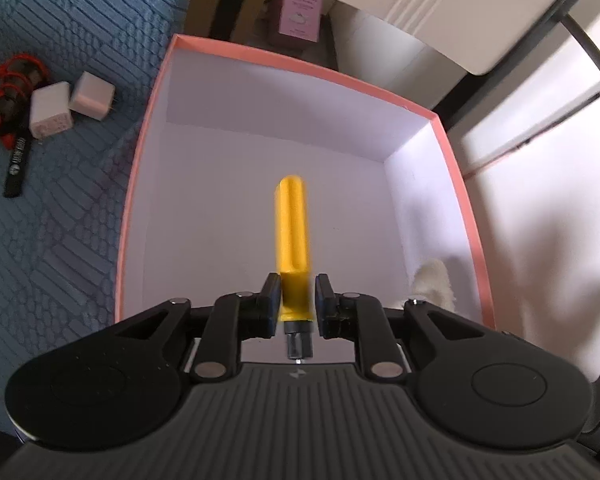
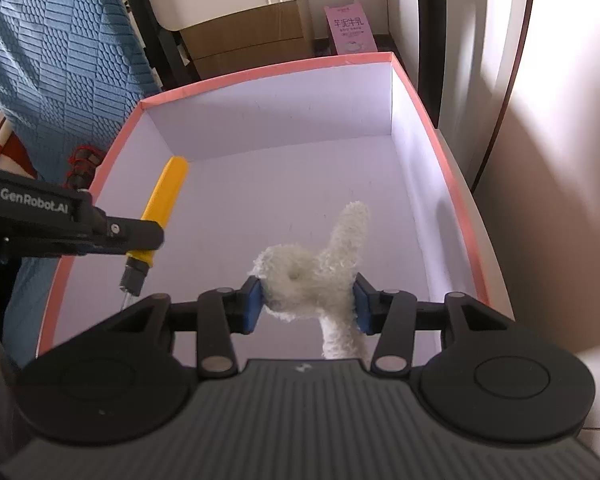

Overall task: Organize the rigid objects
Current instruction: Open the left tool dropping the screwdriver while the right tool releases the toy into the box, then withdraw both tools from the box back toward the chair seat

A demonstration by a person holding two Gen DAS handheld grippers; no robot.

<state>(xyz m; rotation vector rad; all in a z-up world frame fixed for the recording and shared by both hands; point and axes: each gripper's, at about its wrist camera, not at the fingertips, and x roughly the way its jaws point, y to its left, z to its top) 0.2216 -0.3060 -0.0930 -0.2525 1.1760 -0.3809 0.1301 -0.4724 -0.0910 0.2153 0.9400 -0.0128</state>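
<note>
Both tools were clamped on their loads over the pink-rimmed box.

In our left wrist view, the left tool (image 1: 297, 300) gripped a yellow-handled screwdriver (image 1: 291, 232) near its metal collar, the handle pointing forward above the white floor of the box (image 1: 296, 60). Only that view showed what lay outside on the blue textured cloth (image 1: 60, 240): two white charger cubes (image 1: 70, 106) touching each other, a red cord bundle (image 1: 12, 92) and a black strap (image 1: 17, 164) just beside them. Our right wrist view alone showed the right tool (image 2: 307, 302) squeezing a white fluffy toy (image 2: 320, 272) between its blue pads (image 2: 253, 304), held over the box's near right part. It also caught the left tool from the side, with the screwdriver tilted over the left wall of the box. A pink carton (image 2: 350, 28) stood beyond the box.
</note>
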